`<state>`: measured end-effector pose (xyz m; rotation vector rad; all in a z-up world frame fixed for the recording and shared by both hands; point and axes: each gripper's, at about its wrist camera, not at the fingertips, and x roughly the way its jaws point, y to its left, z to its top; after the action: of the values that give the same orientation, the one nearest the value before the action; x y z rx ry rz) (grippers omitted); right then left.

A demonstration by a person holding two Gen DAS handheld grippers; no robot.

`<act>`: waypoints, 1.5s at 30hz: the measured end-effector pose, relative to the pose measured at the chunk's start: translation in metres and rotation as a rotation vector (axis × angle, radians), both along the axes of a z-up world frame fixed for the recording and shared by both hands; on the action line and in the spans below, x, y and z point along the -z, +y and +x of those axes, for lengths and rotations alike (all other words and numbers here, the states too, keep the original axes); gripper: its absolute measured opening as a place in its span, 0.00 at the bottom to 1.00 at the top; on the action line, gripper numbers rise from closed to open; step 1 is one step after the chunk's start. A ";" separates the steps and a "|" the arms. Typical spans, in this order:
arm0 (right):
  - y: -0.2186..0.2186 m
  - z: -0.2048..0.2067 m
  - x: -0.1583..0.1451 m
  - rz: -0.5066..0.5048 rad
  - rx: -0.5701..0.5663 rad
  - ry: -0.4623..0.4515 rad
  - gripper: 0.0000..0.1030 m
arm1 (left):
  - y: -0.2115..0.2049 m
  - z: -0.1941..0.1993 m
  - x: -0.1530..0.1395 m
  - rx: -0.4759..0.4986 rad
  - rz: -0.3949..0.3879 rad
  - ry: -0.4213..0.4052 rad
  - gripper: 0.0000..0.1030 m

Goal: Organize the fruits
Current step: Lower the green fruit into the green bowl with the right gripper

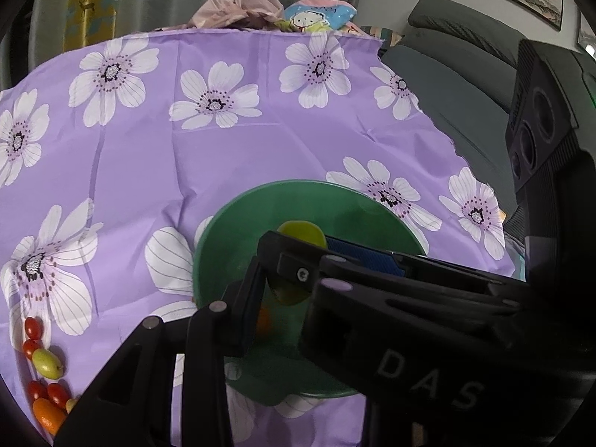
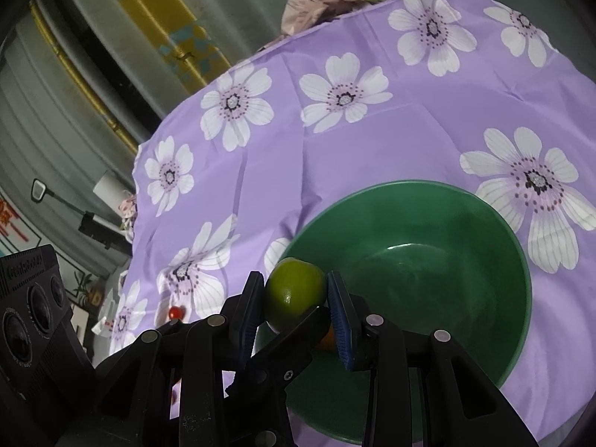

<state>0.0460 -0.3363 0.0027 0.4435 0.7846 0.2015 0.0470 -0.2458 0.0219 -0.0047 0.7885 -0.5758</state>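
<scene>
Purple flower-print cloth point(image 2: 372, 141) on the table, with the round green lime point(image 2: 296, 292) pinched over the near rim of the deep green plastic bowl point(image 2: 514, 327).
Right tool point(image 2: 298, 298) clamps the lime between narrow-set pads; the bowl's hollow lies just ahead and right. Left tool point(image 1: 275, 283) crosses close beneath, narrow too, seemingly gripping a small orange fruit point(image 1: 263, 321), though I cannot tell for sure.

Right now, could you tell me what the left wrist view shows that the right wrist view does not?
Only the left wrist view shows the row of small fruits, red, green and orange, lying on the cloth to the left, and the grey sofa.

Only the right wrist view shows the right tool shut on the green lime at the bowl's near rim, and the bare bowl bottom.

Both show the green bowl, the purple floral cloth and an orange fruit in the bowl, mostly hidden.
</scene>
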 end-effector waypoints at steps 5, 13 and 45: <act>-0.005 0.003 0.005 0.000 0.017 0.022 0.35 | -0.006 0.006 0.005 0.019 0.001 0.026 0.33; -0.009 0.007 0.013 0.003 0.028 0.061 0.35 | -0.008 0.013 0.014 0.030 0.002 0.063 0.33; -0.016 0.022 0.033 0.002 0.048 0.183 0.35 | -0.015 0.029 0.037 0.053 0.002 0.181 0.33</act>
<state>0.0678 -0.3526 -0.0306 0.4864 0.9523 0.1177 0.0762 -0.2607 -0.0147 -0.0351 0.9675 -0.6305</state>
